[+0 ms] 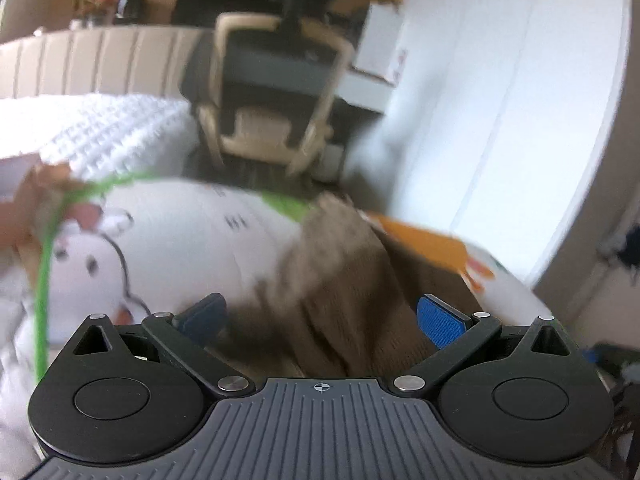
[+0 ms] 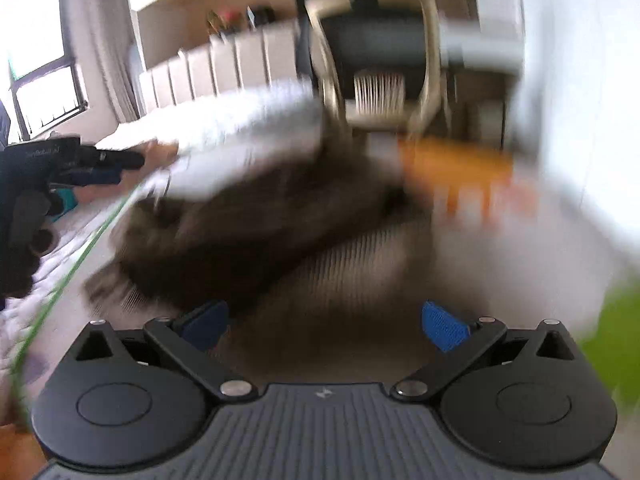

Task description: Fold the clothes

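Bedding first, at my far left: white quilted cover [image 1: 108,128] above a white cartoon-print sheet [image 1: 180,232], green cord [image 1: 44,280] trailing across it. Left gripper [image 1: 324,316] — blue pads [image 1: 442,320] set wide apart, brown knit garment [image 1: 340,280] lying between them; I cannot tell whether either pad touches it. Beige office chair [image 1: 276,92] stands beyond, orange-patterned cloth [image 1: 424,240] to the right of the garment. From my right wrist view, all heavily blurred: left gripper at the left edge, brown garment heaped on the bed centre-frame. Right gripper [image 2: 326,322] — fingers spread wide, holding nothing I can make out. Green blur [image 2: 612,336] at far right, unidentifiable.
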